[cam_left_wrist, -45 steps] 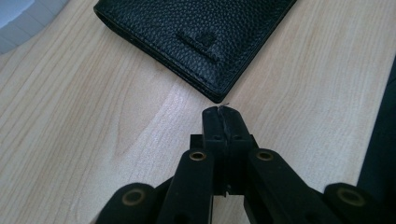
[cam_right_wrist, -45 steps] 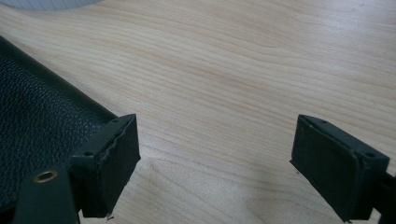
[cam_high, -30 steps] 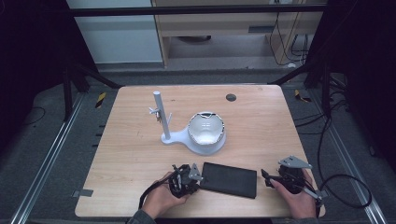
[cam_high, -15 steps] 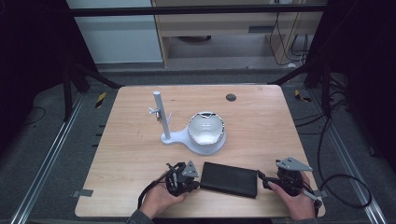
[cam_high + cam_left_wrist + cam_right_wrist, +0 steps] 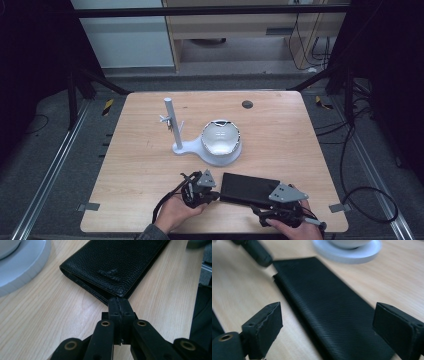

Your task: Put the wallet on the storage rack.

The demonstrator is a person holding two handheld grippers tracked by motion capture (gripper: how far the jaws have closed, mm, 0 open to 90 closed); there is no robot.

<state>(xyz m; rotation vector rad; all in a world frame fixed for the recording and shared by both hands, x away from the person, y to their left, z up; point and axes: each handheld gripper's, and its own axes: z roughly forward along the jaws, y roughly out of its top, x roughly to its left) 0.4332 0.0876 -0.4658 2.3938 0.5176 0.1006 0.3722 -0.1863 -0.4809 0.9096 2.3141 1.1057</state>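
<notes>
**Right gripper closing in on the wallet as the left one is resting shut at its corner**

Compared with a second ago, the right gripper [image 5: 272,206] is sitting further left, now over the near right end of the black wallet [image 5: 249,188] instead of off to its side; its jaws have just been opening wider, and in the right gripper view the wallet [image 5: 332,312] is lying between the two spread pads without either one touching it. The left gripper [image 5: 216,196] is staying where it was, and the wallet is lying in the same place.

Counted on the counter [image 5: 140,165]: one wallet, one white stand with an upright post [image 5: 172,125], one white bowl-shaped dish [image 5: 221,140] on the stand's base, and two grippers.

The left hand [image 5: 172,212] is coming in from the near edge, holding its gripper level and pointing right, jaws pressed fully together with their tips just at the wallet's near left corner [image 5: 110,267]; nothing is showing between them. The right hand [image 5: 295,230] is holding its gripper low, pointed away and leftward across the wallet, which is lying flat near the front edge of the counter, well apart from the stand.
</notes>
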